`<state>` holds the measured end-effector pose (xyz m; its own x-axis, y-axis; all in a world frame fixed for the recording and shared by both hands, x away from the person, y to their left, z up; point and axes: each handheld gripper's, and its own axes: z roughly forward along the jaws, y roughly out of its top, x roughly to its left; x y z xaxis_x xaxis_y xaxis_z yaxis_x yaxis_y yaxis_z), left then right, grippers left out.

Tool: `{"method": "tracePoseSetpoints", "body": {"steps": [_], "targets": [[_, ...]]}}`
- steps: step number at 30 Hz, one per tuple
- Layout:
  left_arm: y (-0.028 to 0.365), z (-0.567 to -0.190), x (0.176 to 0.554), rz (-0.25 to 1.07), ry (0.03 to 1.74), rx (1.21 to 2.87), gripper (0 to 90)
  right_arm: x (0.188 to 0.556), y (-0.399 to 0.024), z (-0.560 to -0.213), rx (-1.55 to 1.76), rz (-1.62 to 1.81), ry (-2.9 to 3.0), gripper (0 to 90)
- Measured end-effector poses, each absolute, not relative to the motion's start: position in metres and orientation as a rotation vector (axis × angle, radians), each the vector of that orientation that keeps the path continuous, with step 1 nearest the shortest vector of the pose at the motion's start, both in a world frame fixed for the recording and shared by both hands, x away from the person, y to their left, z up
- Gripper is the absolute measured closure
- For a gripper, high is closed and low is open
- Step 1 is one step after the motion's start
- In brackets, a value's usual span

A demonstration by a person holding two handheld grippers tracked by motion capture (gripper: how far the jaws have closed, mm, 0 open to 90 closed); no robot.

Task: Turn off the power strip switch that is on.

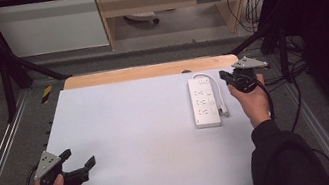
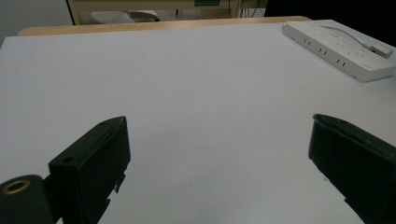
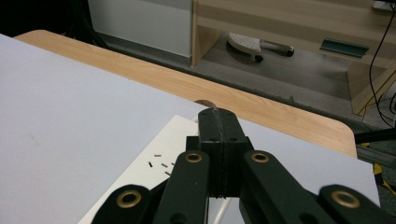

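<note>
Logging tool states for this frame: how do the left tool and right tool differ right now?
The left tool has its jaws spread wide with nothing between them; the right tool has its jaws pressed together. The left tool sits at the near left corner of the white table over bare surface; the right tool is at the far right, over the far end of the power strip. Both are black, hand-held, and carry a grey three-cornered plate.

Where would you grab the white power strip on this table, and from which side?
Grip the power strip across its narrow width near the middle, coming down from above. It lies flat on the table with long straight edges, so open fingers can straddle them. Its cable runs along its right edge, so keep clear of that; the right gripper is nearest.
</note>
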<state>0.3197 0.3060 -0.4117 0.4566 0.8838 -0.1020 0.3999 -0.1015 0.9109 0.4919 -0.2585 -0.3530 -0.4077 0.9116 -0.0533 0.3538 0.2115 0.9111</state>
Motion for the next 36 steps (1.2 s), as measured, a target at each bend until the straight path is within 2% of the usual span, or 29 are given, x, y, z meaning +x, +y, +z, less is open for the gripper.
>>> {"method": "tracePoseSetpoints", "body": {"steps": [36], "targets": [[0.306,-0.411,0.319,0.599,1.11,1.704,5.4,0.512,-0.248,-0.381,1.229,1.084,1.978,90.0]]}}
